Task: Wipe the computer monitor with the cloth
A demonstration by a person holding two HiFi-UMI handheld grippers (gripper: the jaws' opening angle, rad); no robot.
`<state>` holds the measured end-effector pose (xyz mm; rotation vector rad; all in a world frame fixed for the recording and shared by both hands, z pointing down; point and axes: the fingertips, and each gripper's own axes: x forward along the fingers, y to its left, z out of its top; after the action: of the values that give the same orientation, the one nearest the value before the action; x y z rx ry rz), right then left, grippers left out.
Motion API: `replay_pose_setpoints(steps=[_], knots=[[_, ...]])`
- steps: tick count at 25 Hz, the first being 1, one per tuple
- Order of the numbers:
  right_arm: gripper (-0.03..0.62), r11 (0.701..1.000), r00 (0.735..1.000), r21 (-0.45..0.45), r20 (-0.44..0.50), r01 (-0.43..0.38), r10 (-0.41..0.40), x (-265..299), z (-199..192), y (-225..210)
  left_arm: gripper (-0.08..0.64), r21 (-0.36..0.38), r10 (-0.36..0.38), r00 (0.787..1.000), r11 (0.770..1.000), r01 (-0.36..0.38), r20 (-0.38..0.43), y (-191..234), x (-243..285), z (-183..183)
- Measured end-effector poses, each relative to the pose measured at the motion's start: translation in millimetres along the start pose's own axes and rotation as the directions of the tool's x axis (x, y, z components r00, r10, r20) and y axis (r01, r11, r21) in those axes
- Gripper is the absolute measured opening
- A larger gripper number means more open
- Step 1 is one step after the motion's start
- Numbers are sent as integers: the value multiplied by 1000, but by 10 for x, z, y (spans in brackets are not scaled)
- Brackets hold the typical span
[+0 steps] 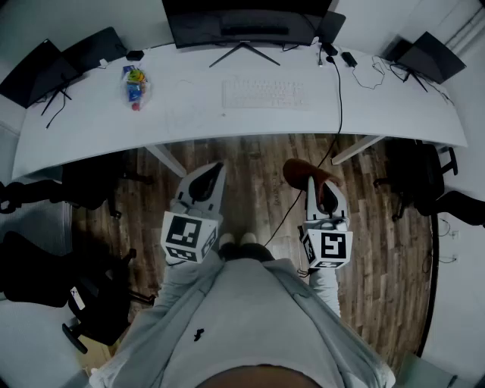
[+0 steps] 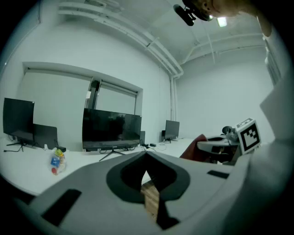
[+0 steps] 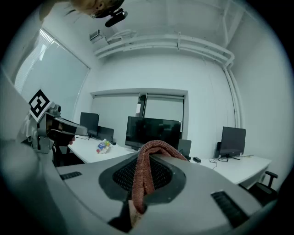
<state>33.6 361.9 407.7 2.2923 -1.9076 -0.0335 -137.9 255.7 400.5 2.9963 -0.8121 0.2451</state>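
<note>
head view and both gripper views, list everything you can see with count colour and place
desk: 1, white, long and curved, across the top
large monitor: 1, black, back middle of the desk
smaller monitors: at least 3, black, at both ends of the desk
keyboard: 1, white, in front of the large monitor
bag: 1, clear with colourful contents, left of the keyboard
cables: several, black, right part of the desk
chairs: several, black, both sides
floor: brown wood
cloth: 1, reddish brown, in the right gripper
left gripper: grey, shut, empty
right gripper: grey, shut on the cloth
top: grey, on the person
</note>
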Motion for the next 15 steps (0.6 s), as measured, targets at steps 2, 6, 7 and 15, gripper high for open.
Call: replay_pose_setpoints(steps=[2, 6, 7, 15], knots=[[38, 1000, 1000, 5, 1, 8, -8, -6, -13, -49, 20, 1, 1, 1000, 1000, -1, -1, -30, 26, 9], [38, 1000, 1000, 24, -2, 12, -12, -16, -69, -153, 20, 4, 4, 1000, 1000, -4, -4, -97, 89, 23], [38, 999, 1000, 30, -1, 10, -10, -15, -77, -177, 20, 6, 5, 1000, 1000, -5, -3, -111, 108, 30], [38, 999, 1000, 54, 24, -6, 4, -29, -120, -305, 20, 27, 30, 1000, 999, -30, 10, -208, 158, 75]])
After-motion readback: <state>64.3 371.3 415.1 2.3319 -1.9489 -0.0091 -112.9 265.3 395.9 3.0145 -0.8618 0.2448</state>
